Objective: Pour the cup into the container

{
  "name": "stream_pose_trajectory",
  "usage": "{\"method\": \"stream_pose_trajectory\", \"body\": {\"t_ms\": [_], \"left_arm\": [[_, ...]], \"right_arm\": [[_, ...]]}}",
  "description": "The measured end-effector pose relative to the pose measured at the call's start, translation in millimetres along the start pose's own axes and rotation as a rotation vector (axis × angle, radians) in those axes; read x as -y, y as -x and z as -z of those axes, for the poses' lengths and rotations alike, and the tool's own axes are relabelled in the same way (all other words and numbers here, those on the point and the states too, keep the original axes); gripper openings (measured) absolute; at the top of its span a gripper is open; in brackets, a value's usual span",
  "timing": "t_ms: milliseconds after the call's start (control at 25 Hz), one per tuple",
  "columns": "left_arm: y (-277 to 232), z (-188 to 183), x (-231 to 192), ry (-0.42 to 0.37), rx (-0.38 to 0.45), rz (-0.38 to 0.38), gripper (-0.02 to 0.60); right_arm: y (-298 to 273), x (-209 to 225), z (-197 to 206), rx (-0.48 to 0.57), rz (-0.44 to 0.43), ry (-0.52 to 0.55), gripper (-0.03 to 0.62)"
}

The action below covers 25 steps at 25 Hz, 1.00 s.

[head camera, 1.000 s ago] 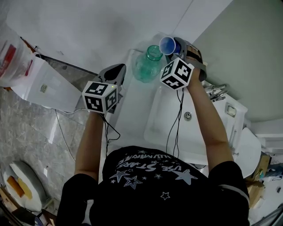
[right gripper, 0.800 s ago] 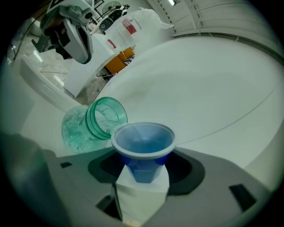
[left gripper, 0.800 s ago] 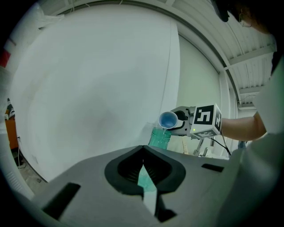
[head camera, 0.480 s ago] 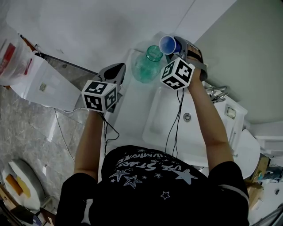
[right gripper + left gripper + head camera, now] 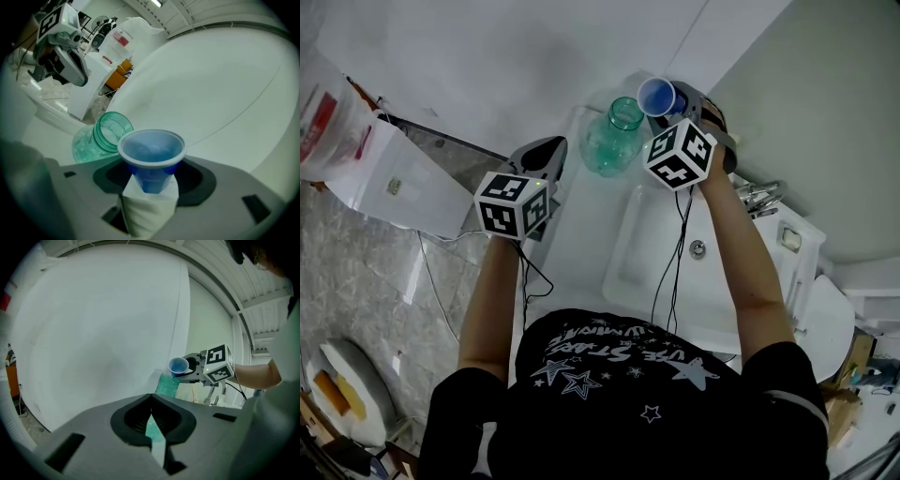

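A small blue cup is clamped in my right gripper, held just right of and above the mouth of a green glass jar standing on the white counter. In the right gripper view the cup sits between the jaws with a white pad under it, and the jar's open mouth is close on its left. My left gripper hovers left of the jar with its jaws together and nothing in them. Its own view shows the jar and the cup ahead of it.
A white sink basin with a faucet lies below the right arm. A white paper bag stands at the left on a grey floor. A white wall rises right behind the jar.
The right gripper has rolled a little, turning its marker cube and tipping the cup slightly toward the jar. The left gripper has stayed put.
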<state>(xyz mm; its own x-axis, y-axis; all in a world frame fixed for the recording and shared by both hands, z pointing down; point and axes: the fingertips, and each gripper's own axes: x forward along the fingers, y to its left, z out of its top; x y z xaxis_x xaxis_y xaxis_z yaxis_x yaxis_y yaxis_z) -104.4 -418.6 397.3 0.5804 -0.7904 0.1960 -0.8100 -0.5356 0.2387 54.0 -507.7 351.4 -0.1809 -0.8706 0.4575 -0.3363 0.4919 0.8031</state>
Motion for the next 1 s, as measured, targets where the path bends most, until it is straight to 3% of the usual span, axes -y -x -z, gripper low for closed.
{"method": "stream_pose_trajectory", "body": {"t_ms": [560,1000], "left_arm": [[26,3,16,-0.016,-0.005,-0.008,0.011],[56,17,43,-0.008,-0.011,-0.024,0.011]], "right_arm": [[33,-1,4,0.060,-0.077,-0.299,0.278],[76,-32,11,0.158,-0.124,-0.439,0.279]]}}
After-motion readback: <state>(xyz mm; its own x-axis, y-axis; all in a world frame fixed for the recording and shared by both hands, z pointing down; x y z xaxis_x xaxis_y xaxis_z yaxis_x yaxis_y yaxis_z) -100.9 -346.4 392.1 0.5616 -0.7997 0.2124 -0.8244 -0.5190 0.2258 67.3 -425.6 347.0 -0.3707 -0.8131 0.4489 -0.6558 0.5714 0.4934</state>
